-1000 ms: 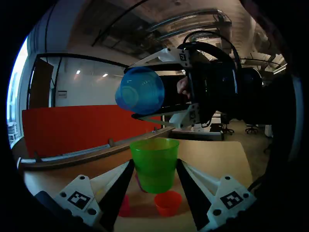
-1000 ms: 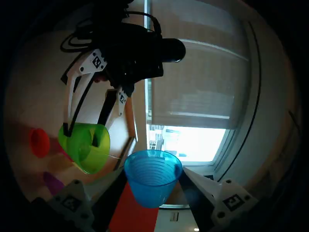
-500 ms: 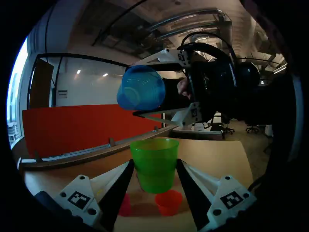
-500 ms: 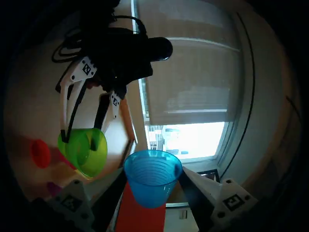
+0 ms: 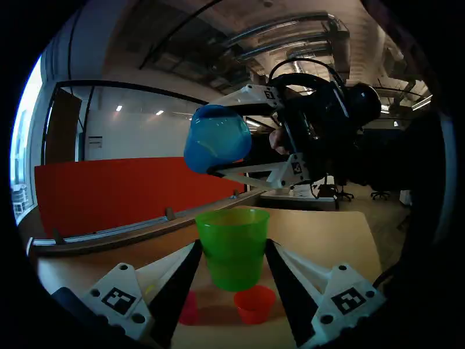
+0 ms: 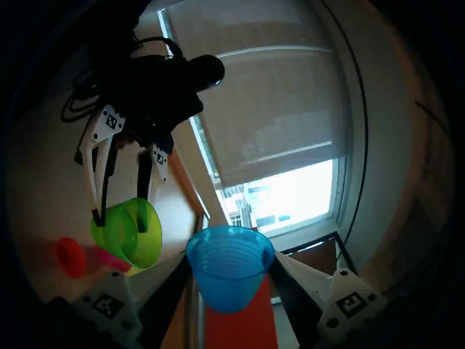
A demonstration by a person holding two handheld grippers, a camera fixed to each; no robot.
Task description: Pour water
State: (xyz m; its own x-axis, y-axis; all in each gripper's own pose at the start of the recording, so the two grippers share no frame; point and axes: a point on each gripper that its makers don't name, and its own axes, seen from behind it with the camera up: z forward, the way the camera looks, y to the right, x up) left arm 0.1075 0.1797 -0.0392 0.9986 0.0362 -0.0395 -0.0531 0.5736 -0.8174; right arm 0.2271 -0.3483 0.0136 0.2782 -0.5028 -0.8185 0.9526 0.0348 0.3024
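Green is what you get up front in the left gripper view: the green cup (image 5: 232,256) is pinched by your left gripper (image 5: 232,247), one finger pressed against each side. It's upright with its mouth open to the ceiling and looks lifted clear of the table (image 5: 325,232). Just under it on the tabletop sit a little orange cup (image 5: 253,303) and a pink thing (image 5: 187,308) I can't make out properly. Next out and higher up is the blue cup (image 5: 216,138), clamped between the two fingers of your right gripper (image 5: 209,139), which is rolled over so one finger sits above the other. That leaves the blue cup tipped well off vertical. Here's the bit that matters: from the green cup, the blue one hangs above and slightly to the left, with clear air between them and no rims touching. In the right gripper view it's the same story flipped, with the green cup off to the left and beyond the blue one, its mouth showing. I can't spot any water in either cup or a stream between them, so it's hard to say how far along the pour is. My guess is you want the blue lip lined up square over the green mouth, otherwise it'll splash the table. Way back there's a red partition (image 5: 104,192) and a bright window (image 6: 285,198).
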